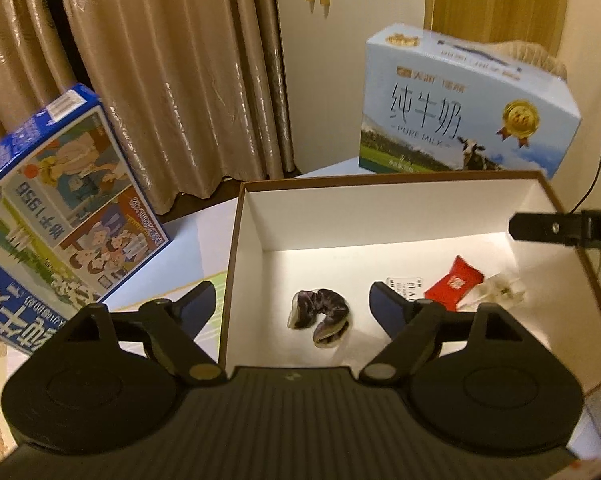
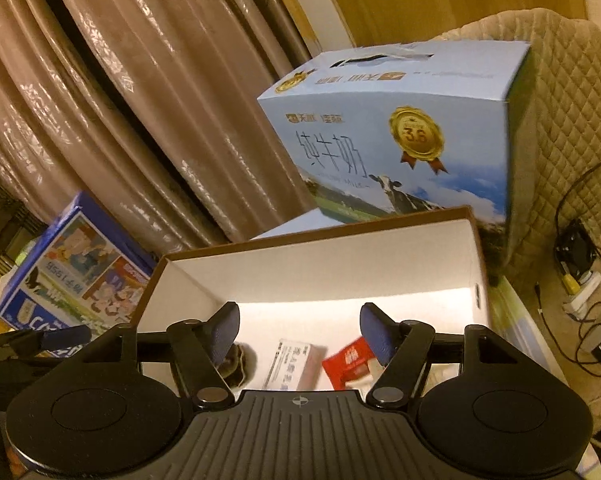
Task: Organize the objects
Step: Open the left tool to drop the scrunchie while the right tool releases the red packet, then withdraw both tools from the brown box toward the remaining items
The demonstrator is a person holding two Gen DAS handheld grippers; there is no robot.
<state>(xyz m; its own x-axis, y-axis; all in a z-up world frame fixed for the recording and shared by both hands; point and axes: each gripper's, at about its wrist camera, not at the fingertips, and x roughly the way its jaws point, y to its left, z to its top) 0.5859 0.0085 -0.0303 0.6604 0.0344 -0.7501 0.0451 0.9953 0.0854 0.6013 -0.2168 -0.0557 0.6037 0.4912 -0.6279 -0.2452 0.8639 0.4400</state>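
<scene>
Purple scrunchie [image 1: 320, 317] in box [image 1: 236, 240], beneath wide-open, empty left gripper [image 1: 292, 304].

Each camera sits on its own hand-held gripper, looking forward and steeply down along the fingers, close above the open box [image 1: 380, 216]. The left wrist view faces it squarely; the right wrist view is tilted, with the box [image 2: 320, 268] low in the frame. Both share its white inside, the pale-blue milk carton [image 1: 460, 112] behind it, and the curtain [image 2: 140, 100] at upper left.
</scene>
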